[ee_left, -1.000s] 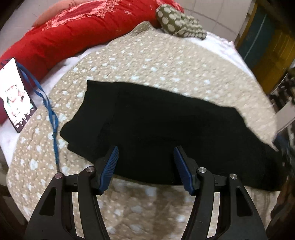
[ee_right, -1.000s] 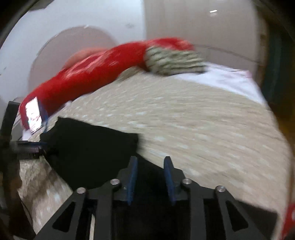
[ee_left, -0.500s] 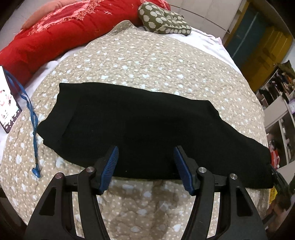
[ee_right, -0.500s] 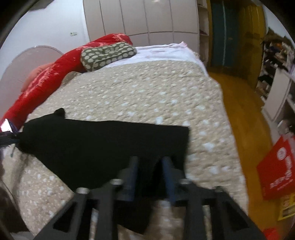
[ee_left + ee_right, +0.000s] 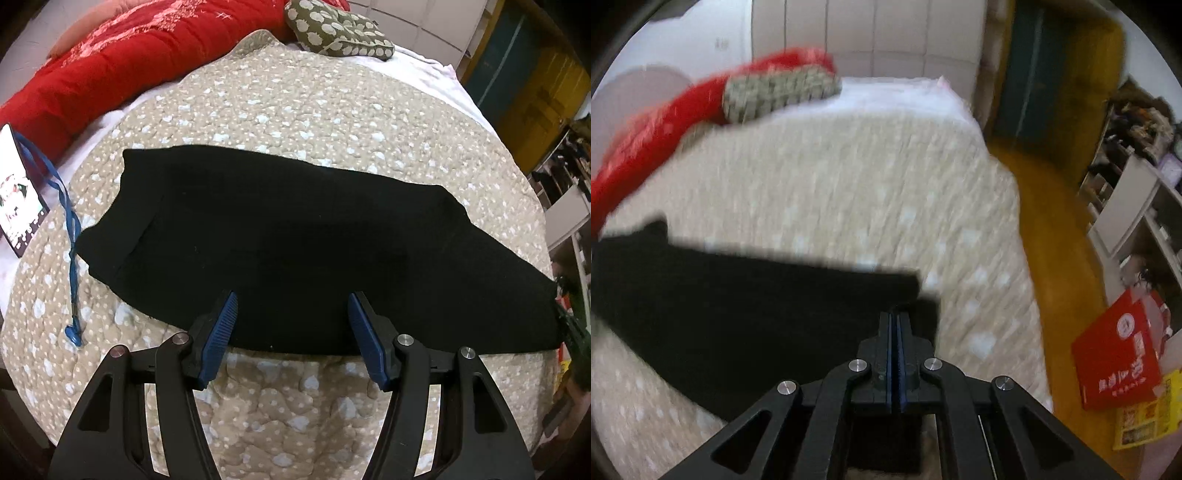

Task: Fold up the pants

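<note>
The black pants (image 5: 295,251) are spread lengthwise across the beige quilt (image 5: 295,110). The left gripper (image 5: 291,332) is held wide open over their near edge, nothing pinched between the blue pads. The right gripper (image 5: 895,321) has just closed; its jaws are pressed together on the pants' end, cloth seemingly caught at the tips. A red blanket (image 5: 110,66) lies at 11 o'clock, a spotted cushion (image 5: 340,33) at 12, and a card on a blue lanyard (image 5: 66,206) at 9.
</note>
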